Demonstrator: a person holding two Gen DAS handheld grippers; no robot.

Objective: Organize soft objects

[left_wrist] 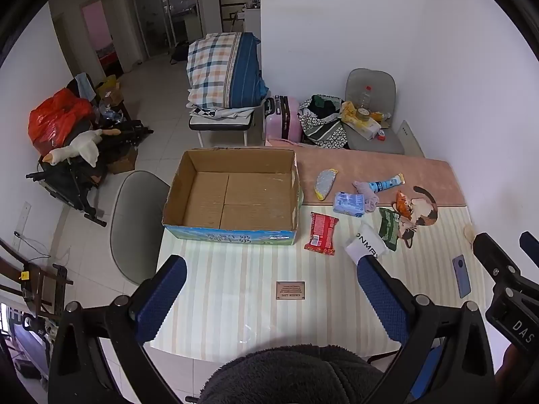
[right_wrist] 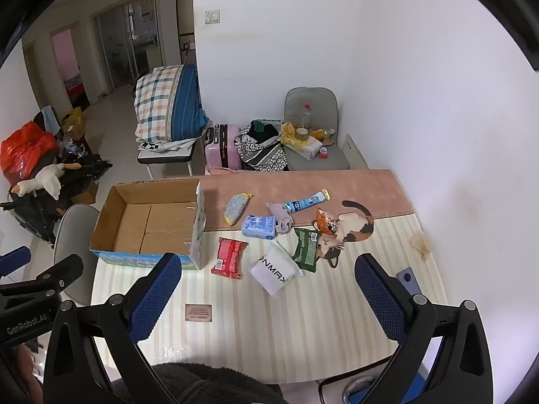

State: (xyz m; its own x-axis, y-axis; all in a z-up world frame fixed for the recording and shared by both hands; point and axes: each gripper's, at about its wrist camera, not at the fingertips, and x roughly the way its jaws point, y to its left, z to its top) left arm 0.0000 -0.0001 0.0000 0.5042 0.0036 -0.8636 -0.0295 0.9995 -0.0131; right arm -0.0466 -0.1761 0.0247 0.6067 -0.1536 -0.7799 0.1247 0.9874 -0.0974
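- Both tongs stand with jaws spread wide and nothing between the blue textured pads: your left gripper [left_wrist: 269, 299] and your right gripper [right_wrist: 269, 296] hang above the near part of the cream striped tablecloth [right_wrist: 303, 330], pointing steeply down.
- Ahead of your left gripper, slightly to its left, sits the open brown cardboard box with a blue-green printed outer wall [left_wrist: 232, 198]. Its floor shows bare cardboard.
- Ahead of your right gripper, between its pads in that view, lies the white soft pouch with black lettering [right_wrist: 274, 274]. Just left of it lies the red flat snack packet [right_wrist: 230, 257], near the box corner.
- Just beyond the white pouch lies the dark green foil packet [right_wrist: 306, 249], touching the calico cat-shaped mat [right_wrist: 350, 230].
- Farther ahead find the light blue tissue pack [right_wrist: 258, 227], the grey-lilac crumpled sock [right_wrist: 281, 219], the pale blue tube-shaped sachet [right_wrist: 303, 203], the grey half-round sponge with yellow edge [right_wrist: 235, 208] and the orange fox-print packet [right_wrist: 325, 222]; the sock touches the tissue pack and the sachet.
- Beside the right pad of your right gripper lies a blue-grey phone [right_wrist: 407, 281].
- All soft items rest on the table, outside the box.
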